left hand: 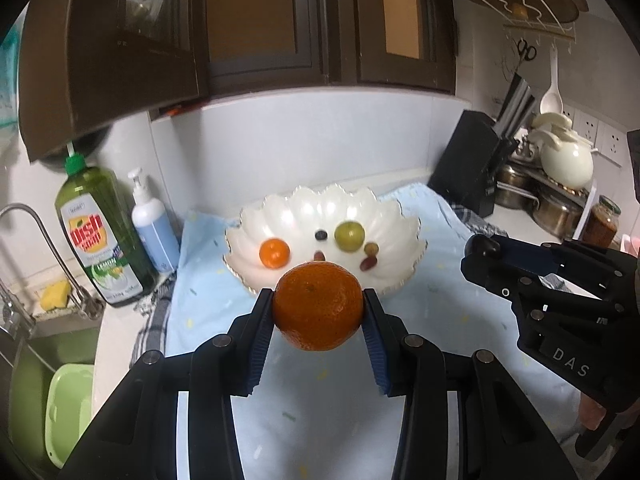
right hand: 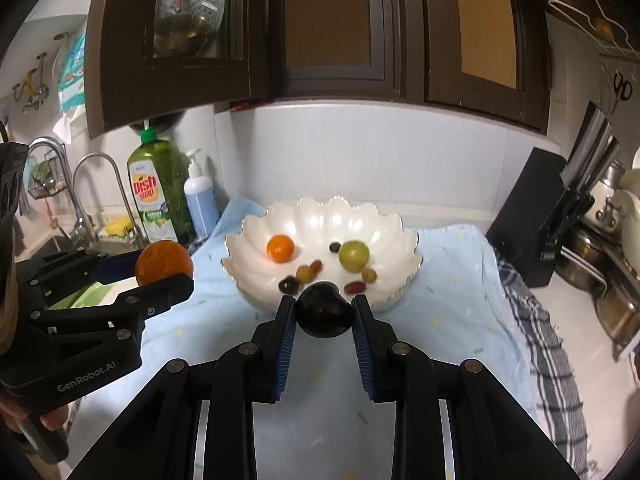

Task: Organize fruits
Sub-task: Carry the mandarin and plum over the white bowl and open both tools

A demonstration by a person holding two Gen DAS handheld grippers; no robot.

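Your left gripper [left hand: 319, 307] is clamped on a large orange [left hand: 319, 306], pads on its two sides; your right gripper [right hand: 324, 314] is closed around a dark plum-like fruit [right hand: 324, 314]. Both are held above the light blue towel [left hand: 440, 320], with the scalloped white bowl [left hand: 256, 216] straight ahead of both jaws and its near rim just past each fruit. The right looks slightly nearer. Neither fruit has a clear long axis. The bowl holds a small orange [left hand: 274, 253], a green fruit [left hand: 349, 234] and grapes. Readable: "dish soap" on the green bottle [left hand: 100, 236], "DAS" and "GenRobot.AI" on the grippers.
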